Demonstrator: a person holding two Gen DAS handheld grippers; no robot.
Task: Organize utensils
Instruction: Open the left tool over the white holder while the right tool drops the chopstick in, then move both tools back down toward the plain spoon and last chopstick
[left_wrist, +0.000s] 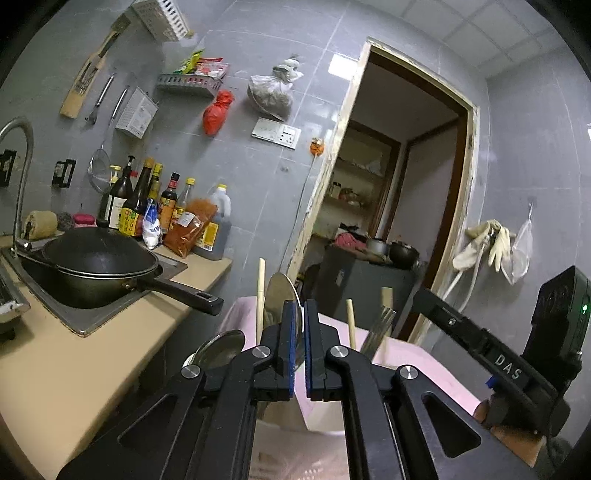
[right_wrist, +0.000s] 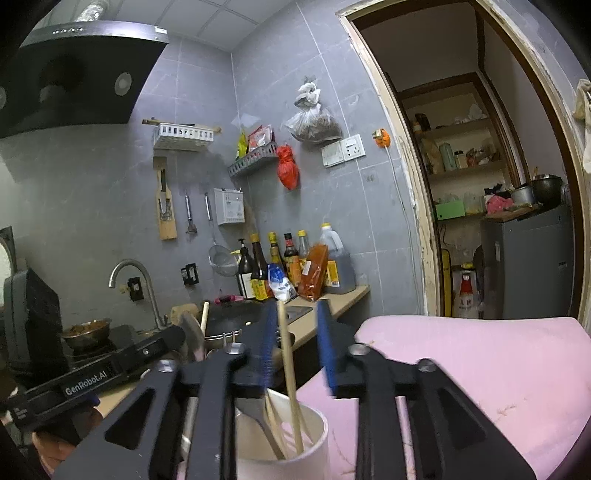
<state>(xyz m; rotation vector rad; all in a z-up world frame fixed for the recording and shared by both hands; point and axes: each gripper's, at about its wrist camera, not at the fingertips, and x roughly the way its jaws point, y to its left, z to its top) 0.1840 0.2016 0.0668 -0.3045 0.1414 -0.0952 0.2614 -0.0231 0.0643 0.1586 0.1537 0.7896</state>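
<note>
Utensils in a white cup (right_wrist: 317, 439) on pink cloth (right_wrist: 480, 369), grey-tiled kitchen.
Your right claw (right_wrist: 295, 332) stands spread around a chopstick (right_wrist: 287, 365); your left claw (left_wrist: 301, 332) is pressed together beside the tabletop (left_wrist: 74, 354).

1. My right gripper (right_wrist: 297, 339) is black, with ribbed blue pads (right_wrist: 269, 343).
2. My left gripper (left_wrist: 301, 332) is black with blue pads too.
3. The utensil cup (right_wrist: 317, 439) under my right claw is plain white.
4. The chopstick (right_wrist: 286, 354) standing in it is pale wood.
5. The cloth (right_wrist: 480, 369) to the right is pink.
6. The far wall tiles (right_wrist: 92, 192) are grey.
7. The wok (left_wrist: 99, 262) at left is black.
8. The countertop (left_wrist: 74, 369) is tan.
</note>
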